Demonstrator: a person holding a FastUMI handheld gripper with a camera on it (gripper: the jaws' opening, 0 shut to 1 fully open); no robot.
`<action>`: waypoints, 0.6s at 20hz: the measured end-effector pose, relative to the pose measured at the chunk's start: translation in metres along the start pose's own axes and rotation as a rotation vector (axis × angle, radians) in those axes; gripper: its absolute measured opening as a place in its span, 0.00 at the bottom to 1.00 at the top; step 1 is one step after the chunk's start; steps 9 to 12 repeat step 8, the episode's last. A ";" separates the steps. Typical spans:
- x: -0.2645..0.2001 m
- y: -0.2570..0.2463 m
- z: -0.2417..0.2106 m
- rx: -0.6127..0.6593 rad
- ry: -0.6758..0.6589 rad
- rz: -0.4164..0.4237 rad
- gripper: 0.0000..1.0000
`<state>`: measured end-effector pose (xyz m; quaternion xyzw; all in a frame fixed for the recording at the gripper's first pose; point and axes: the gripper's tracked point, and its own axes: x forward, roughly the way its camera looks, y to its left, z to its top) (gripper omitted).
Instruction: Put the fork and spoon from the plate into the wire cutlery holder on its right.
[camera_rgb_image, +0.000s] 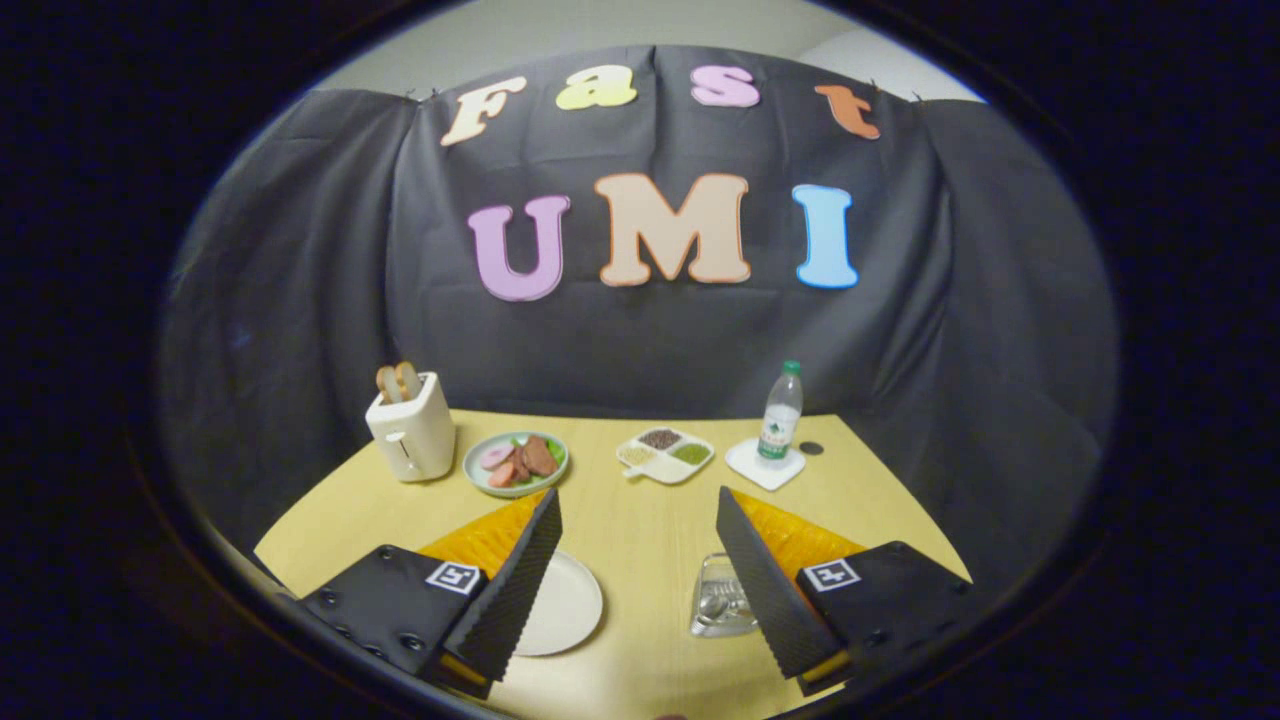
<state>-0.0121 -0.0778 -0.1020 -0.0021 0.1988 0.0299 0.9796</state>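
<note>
Claw (638, 530) fingers stand spread wide apart with nothing between them, hovering over the table (640, 520) at the bottom of the frame. Lower left of centre, the plate (570, 605) looks bare. Lower right of centre, the wire cutlery holder (720, 598) sits partly behind the right finger, with what looks like a spoon (713, 606) inside; the fork cannot be made out. Judging from this, the transfer seems done or nearly so.
</note>
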 end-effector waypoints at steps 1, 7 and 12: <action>-0.004 0.001 0.010 -0.001 -0.044 -0.012 1.00; -0.020 0.014 0.039 -0.054 -0.185 -0.018 1.00; -0.021 0.017 0.038 -0.052 -0.184 -0.016 1.00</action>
